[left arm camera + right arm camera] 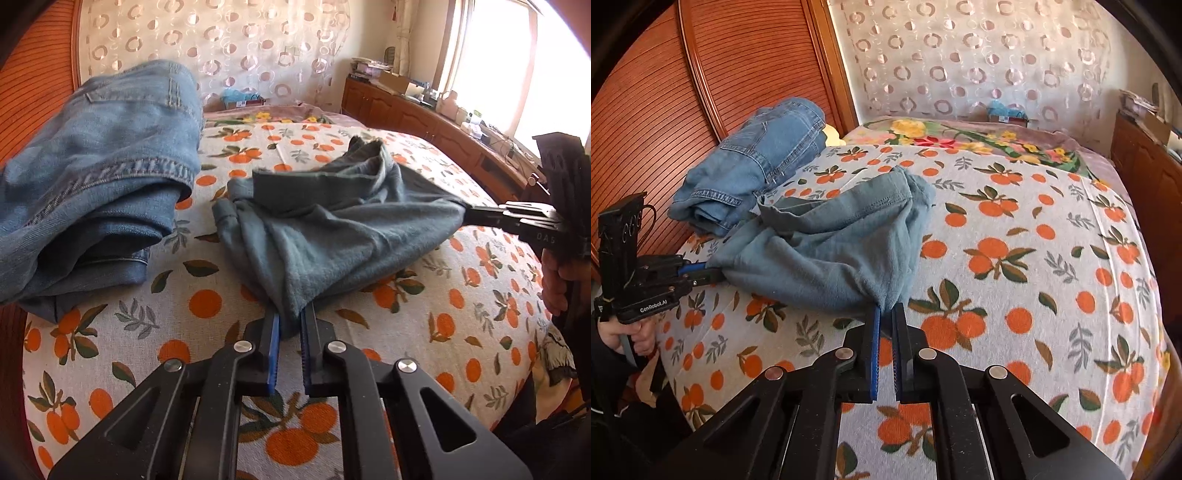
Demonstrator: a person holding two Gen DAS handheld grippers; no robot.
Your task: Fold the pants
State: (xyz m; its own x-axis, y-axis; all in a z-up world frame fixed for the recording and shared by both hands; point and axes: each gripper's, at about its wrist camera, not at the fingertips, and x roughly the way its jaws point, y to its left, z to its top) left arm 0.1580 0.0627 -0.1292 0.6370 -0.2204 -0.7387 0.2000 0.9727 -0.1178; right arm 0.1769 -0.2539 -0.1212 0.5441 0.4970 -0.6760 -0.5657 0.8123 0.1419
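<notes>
- The left claw (291,325) is pinching a bunched corner of the soft grey-green knit pants (332,225), only a thin wad of cloth between its blue pads; in my judgement this could slip free if the pull turns sharp.
- The pants lie near the middle of the bed with the orange-fruit printed cover (424,325), at about 12 o'clock from that claw, half lifted and crumpled.
- The heap of folded blue denim jeans (99,192) sits at 10 o'clock, just beside the pants; a wide sweep could drag into it.
- The right claw (885,312) is pinching another corner in the same narrow way.
- The stretched edge between the claws runs left to right; the rest of the fabric trails away toward 12 o'clock. The hem there is folded over, so a fold made now would likely trap wrinkles.
</notes>
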